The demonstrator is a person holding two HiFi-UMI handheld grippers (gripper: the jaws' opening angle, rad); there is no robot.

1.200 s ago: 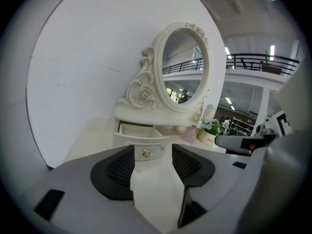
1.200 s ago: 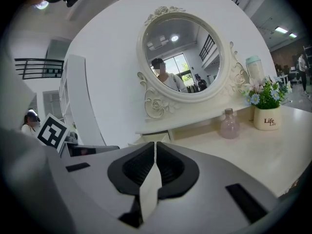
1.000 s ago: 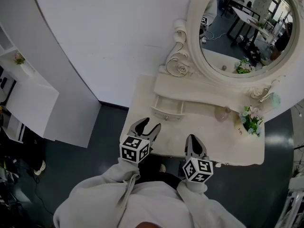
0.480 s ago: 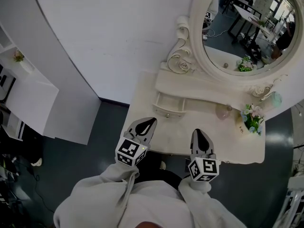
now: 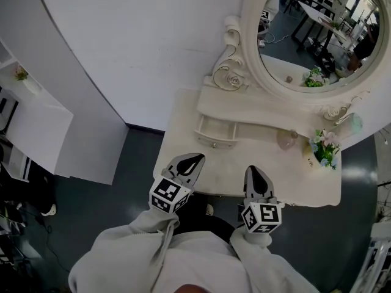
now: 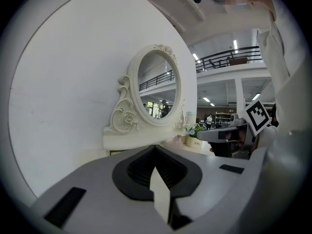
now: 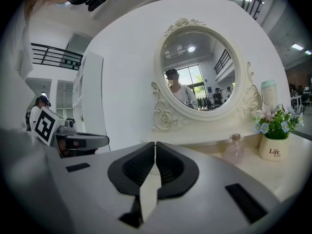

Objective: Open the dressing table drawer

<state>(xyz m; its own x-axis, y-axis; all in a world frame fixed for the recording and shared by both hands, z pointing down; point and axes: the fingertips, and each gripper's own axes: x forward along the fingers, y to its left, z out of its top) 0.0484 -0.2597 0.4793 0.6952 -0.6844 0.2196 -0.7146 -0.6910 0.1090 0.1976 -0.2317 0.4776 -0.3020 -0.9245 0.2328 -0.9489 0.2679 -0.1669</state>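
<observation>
Dressing table, near edge: left gripper and right gripper hover with jaws pressed together, both empty. Farther back, the drawer under the mirror shelf seems to jut out slightly. Knob ungripped; extent of opening unclear.

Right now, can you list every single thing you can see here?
dressing table: one, cream, middle, against the white wall
mirror: one, oval, cream scroll frame, at the table's back
drawer: one, cream, small knob, under the mirror shelf, left end
flower pot: one, white, pink and blue flowers, table's right side
bottle: one, pale pink, left of the pot
tall bottle: one, pale green, by the mirror's right edge
shelf unit: one, white, far left
left tool: grey and black, shut, empty, over the table's front edge
right tool: same colours, shut, empty, beside it
sleeves: two, light grey, bottom
</observation>
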